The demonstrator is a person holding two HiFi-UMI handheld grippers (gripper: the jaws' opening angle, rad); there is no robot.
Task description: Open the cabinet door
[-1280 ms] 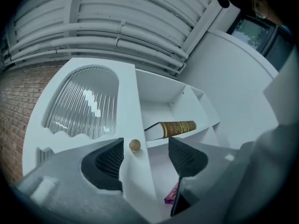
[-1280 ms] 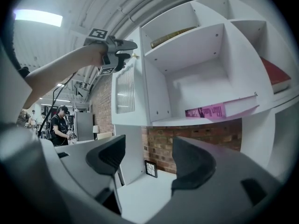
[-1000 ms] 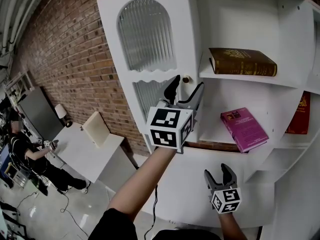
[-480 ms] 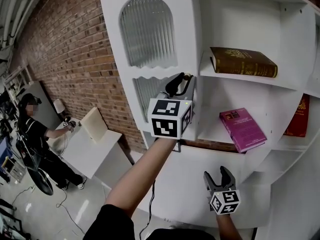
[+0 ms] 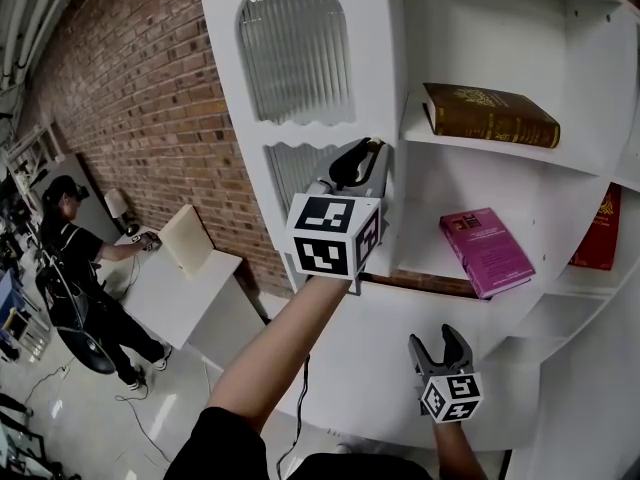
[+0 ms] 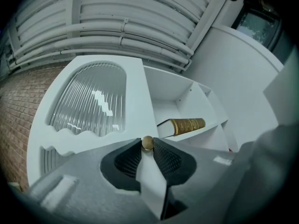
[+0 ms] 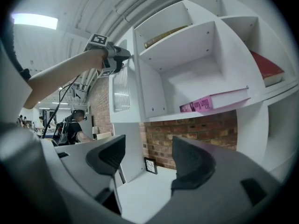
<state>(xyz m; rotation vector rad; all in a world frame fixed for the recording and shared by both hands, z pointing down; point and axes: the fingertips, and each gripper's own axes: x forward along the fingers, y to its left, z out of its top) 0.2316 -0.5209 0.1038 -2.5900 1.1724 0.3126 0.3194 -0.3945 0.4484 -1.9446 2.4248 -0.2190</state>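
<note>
The white cabinet door (image 5: 300,68) with ribbed glass panels stands at the left of the open shelves. Its small brass knob (image 6: 147,143) sits between the tips of my left gripper (image 6: 147,147), which reaches up to the door's right edge (image 5: 368,154). The jaws have just been closing, and their ribbed pads (image 6: 164,158) now press on the knob from both sides. My right gripper (image 5: 443,349) hangs low in front of the cabinet's lower part, open with nothing between its jaws (image 7: 148,148).
The shelves to the right of the door hold a brown book (image 5: 488,116), a pink book (image 5: 485,251) and a red book (image 5: 600,228). A brick wall runs to the left. A person (image 5: 70,238) stands at a white table (image 5: 170,288) far left.
The left jaws, wide apart around the knob a second ago, have closed onto it. The right gripper has kept its place. The person in the background has shifted.
</note>
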